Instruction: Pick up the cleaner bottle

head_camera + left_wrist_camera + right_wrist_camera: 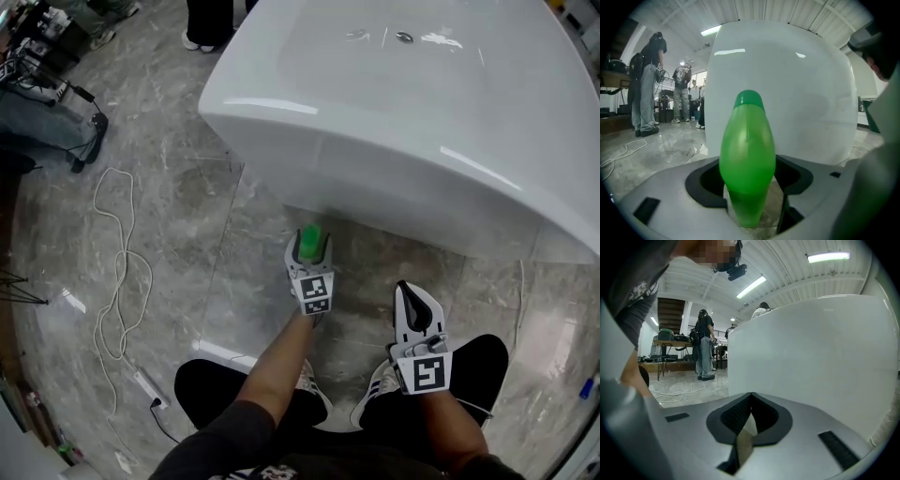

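The green cleaner bottle [309, 242] stands upright on the marble floor just in front of the white tub's base. My left gripper [311, 255] is low at the floor, open wide, with its jaws on either side of the bottle. In the left gripper view the bottle [747, 154] fills the middle, and bare floor shows between it and the right pad [794, 176]. My right gripper [405, 287] hangs to the right, above my knee, with nothing in it. Its two tips [751, 393] meet in the right gripper view.
A large white bathtub [422, 112] rises right behind the bottle. A white cable [117, 272] and a power strip [150, 386] lie on the floor at the left. Other people stand far off [647, 93]. My own shoes [309, 380] are below the grippers.
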Demonstrator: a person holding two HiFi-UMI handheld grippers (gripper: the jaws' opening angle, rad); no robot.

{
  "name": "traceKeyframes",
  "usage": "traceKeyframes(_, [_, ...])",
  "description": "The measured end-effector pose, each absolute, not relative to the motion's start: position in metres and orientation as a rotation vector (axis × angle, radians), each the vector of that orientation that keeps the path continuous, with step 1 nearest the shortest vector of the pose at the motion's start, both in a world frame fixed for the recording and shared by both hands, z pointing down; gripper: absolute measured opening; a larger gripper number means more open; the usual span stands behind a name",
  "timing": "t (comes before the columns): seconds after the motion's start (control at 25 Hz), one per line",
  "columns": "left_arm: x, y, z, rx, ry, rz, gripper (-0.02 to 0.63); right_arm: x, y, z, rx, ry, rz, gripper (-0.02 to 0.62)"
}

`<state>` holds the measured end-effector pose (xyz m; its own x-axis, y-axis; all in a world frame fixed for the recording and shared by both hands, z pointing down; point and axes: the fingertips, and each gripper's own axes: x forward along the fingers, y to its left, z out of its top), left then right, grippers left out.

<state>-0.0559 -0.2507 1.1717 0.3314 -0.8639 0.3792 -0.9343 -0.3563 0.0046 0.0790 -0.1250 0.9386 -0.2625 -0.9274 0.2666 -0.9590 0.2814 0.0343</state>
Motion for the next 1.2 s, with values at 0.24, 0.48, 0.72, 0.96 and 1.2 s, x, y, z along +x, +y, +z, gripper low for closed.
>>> traceKeyframes(0.24, [-0.053,-0.266,1.184,2.348,-1.673,0.461,0.291,0.090,-0.123,0.943,1.778,-2.312,0.205,0.015])
traceKeyframes(0.48, [-0.053,-0.270,1.189,2.332,-1.701,0.462,0.257,0.096,-0.117,0.954,1.767,-2.307,0.237,0.015])
traceKeyframes(0.72, [-0.053,-0.270,1.189,2.347,-1.700,0.463,0.186,0.101,-0.114,0.963,1.749,-2.302,0.229,0.015])
traceKeyframes(0.96, [-0.048,-0.275,1.167,2.355,-1.684,0.432,0.181,0.107,-0.124,0.954,1.786,-2.294,0.205,0.015])
traceKeyframes(1.2, [-0.030,-0.272,1.096,2.415,-1.665,0.356,0.181,0.125,-0.135,0.932,1.871,-2.225,0.227,0.015])
